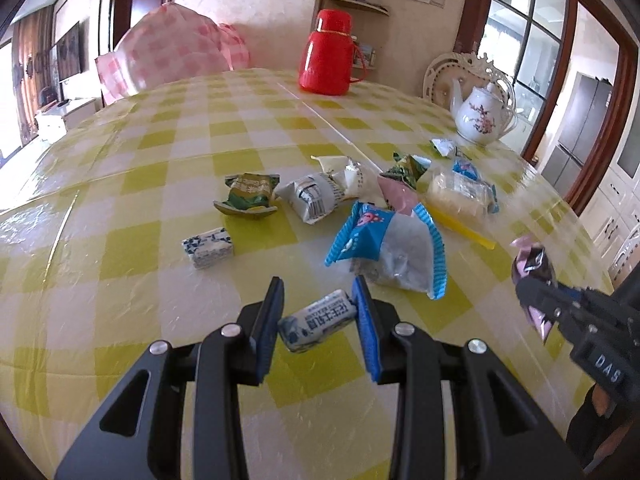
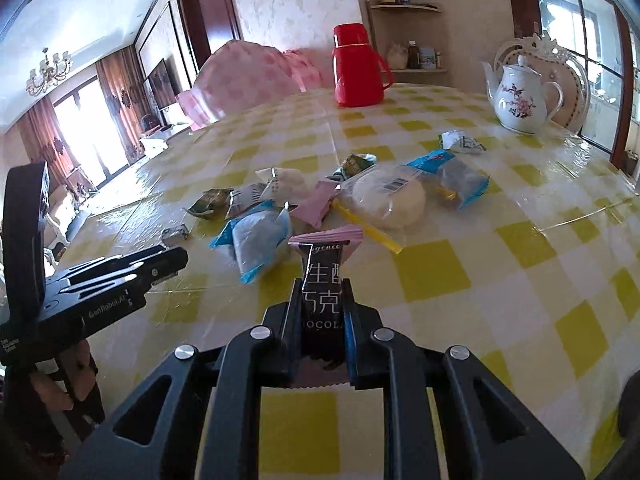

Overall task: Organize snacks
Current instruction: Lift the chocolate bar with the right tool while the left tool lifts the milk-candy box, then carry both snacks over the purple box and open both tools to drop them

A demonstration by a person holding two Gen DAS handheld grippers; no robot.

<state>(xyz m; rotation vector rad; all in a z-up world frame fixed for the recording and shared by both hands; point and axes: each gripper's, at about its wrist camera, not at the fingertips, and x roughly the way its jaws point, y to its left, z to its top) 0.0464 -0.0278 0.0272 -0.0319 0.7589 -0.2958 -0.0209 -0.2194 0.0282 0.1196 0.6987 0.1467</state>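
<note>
My left gripper is shut on a small white-and-blue candy, held low over the yellow checked tablecloth. My right gripper is shut on a black-and-pink chocolate packet; it also shows at the right edge of the left wrist view. A loose heap of snacks lies mid-table: a blue-edged clear packet, a white packet, a green packet, a small blue-white candy, a pink packet and a pale bun in clear wrap.
A red thermos stands at the far side. A white flowered teapot stands at the far right by an ornate chair back. A pink checked bundle lies beyond the far left edge. The table edge curves close on the right.
</note>
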